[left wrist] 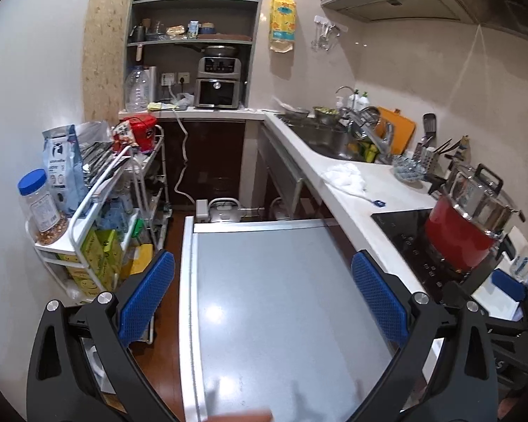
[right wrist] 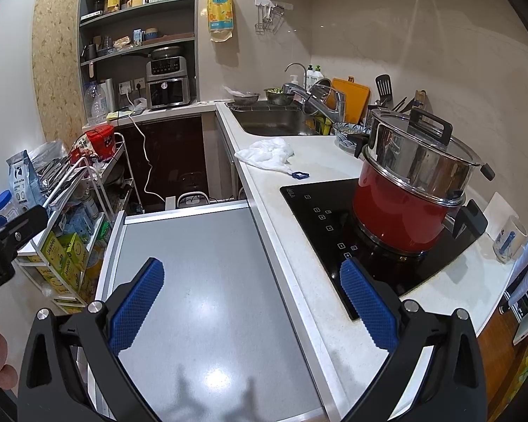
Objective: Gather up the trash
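A crumpled white wad [left wrist: 345,174] with a small blue tag [left wrist: 379,203] lies on the white counter between the sink and the cooktop; it also shows in the right wrist view [right wrist: 266,153], with the tag [right wrist: 300,175]. My left gripper [left wrist: 263,270] is open and empty above a grey pull-out surface [left wrist: 281,299], well short of the wad. My right gripper [right wrist: 251,277] is open and empty over the same grey surface [right wrist: 200,281] and the counter edge. The left gripper's black body [right wrist: 3,242] shows at the left edge of the right wrist view.
A red pot with a steel steamer [right wrist: 408,190] stands on the black cooktop [right wrist: 320,225]. The sink [right wrist: 274,123] holds dishes behind the wad. A white rack [left wrist: 98,218] packed with bags, jars and boxes stands at the left. A mug [right wrist: 508,239] sits at the far right.
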The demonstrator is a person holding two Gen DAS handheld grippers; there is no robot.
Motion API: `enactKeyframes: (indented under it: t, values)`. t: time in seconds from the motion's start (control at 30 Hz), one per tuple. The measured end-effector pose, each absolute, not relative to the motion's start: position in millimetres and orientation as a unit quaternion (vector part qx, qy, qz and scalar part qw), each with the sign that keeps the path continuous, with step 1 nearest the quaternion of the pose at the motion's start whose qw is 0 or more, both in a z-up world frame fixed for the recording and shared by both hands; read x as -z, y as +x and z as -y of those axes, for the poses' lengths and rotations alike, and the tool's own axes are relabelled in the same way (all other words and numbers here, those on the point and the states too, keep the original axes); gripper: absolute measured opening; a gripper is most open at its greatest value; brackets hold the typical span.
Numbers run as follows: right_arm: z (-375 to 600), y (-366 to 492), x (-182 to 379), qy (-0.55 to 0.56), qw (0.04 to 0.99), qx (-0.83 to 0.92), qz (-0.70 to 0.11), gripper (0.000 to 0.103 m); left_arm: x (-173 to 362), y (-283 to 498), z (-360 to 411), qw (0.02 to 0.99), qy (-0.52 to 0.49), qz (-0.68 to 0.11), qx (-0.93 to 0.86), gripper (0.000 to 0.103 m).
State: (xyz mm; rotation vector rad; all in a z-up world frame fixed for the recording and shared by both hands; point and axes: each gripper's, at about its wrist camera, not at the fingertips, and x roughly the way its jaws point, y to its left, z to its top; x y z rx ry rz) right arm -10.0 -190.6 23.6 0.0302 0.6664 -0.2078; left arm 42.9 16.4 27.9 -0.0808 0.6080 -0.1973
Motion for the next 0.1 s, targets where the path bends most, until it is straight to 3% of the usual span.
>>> enactKeyframes:
  t: [0.1]
  values:
    - [190.1, -10.4, -22.8, 0.015, 0.94, 0.102, -0.326, 0.099, -25.7, 43.6, -15.0, 0.947, -0.037, -0.304, 0.101, 0.101]
